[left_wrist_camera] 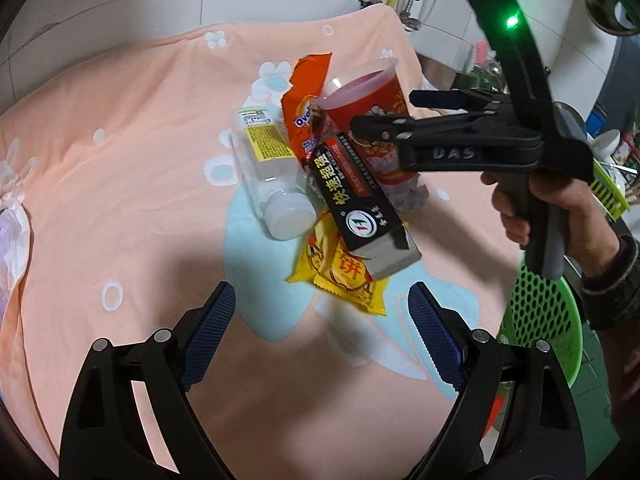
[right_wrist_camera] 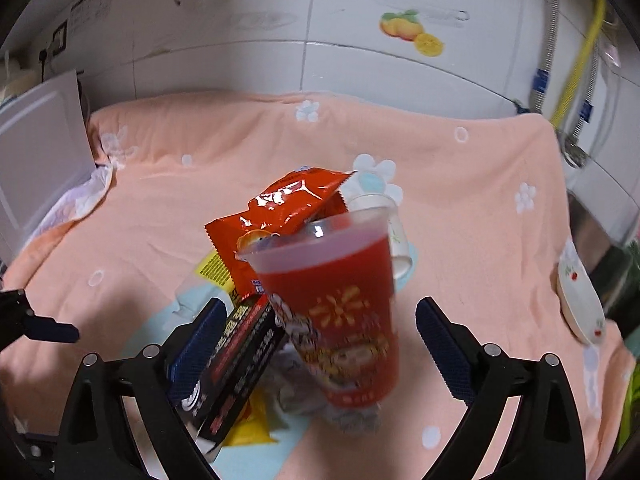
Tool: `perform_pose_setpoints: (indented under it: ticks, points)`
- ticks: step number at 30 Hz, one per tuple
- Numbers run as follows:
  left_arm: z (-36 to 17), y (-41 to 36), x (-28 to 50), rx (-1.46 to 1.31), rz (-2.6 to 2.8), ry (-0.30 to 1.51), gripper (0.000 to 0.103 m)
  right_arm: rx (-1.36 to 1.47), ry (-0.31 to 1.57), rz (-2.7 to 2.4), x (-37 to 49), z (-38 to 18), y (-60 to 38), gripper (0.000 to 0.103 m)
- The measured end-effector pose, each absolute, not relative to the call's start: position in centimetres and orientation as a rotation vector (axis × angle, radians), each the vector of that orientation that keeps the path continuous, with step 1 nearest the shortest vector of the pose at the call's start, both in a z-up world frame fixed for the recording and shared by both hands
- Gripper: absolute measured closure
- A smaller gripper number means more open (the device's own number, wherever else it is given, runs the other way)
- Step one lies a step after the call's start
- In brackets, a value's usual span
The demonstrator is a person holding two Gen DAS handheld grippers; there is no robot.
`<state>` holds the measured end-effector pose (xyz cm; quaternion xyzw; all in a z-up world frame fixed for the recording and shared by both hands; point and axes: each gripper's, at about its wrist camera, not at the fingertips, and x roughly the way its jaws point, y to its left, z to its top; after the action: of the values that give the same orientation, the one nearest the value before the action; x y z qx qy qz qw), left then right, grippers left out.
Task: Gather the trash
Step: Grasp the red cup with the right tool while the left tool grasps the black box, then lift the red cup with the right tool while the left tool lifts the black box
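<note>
A heap of trash lies on the peach flowered cloth: a red printed plastic cup, an orange snack wrapper, a black carton, a clear bottle with a white cap, a yellow wrapper and crumpled grey paper. My right gripper straddles the tilted cup with its jaws still opening; neither pad presses on it, and the left pad is close to the black carton. My left gripper hangs open just short of the yellow wrapper, with nothing between its fingers.
A green perforated basket stands off the table's right edge. A white bowl sits at the cloth's right side and a white board leans at the left. A small white paper cup lies behind the heap. A tiled wall and pipes close the back.
</note>
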<state>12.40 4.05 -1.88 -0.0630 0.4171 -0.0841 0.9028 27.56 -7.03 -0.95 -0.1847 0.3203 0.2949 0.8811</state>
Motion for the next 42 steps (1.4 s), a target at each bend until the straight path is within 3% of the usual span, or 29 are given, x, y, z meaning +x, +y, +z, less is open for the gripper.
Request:
perform_pose_setpoints:
  ticks: [9, 12, 35, 42]
  points:
    - [-1.3, 4.2, 13.8, -0.157, -0.18, 0.865, 0.016, -0.383, 0.683, 0.608, 29.4, -1.8, -6.2, 0.012]
    - [-1.3, 4.1, 14.6, -0.184, -0.192, 0.867, 0.016, -0.37, 0.691, 0.605, 29.7, -1.7, -6.3, 0.025]
    - [-3.4, 0.9, 21.7, -0.296, -0.28, 0.954, 0.023, -0.24, 0.63, 0.573, 26.0, 0.6, -13.2, 0.027]
    - [-2.1, 0.7, 21.8, -0.259, -0.277, 0.901, 0.023, -0.244, 0.629, 0.574, 25.0, 0.4, -14.6, 0.028]
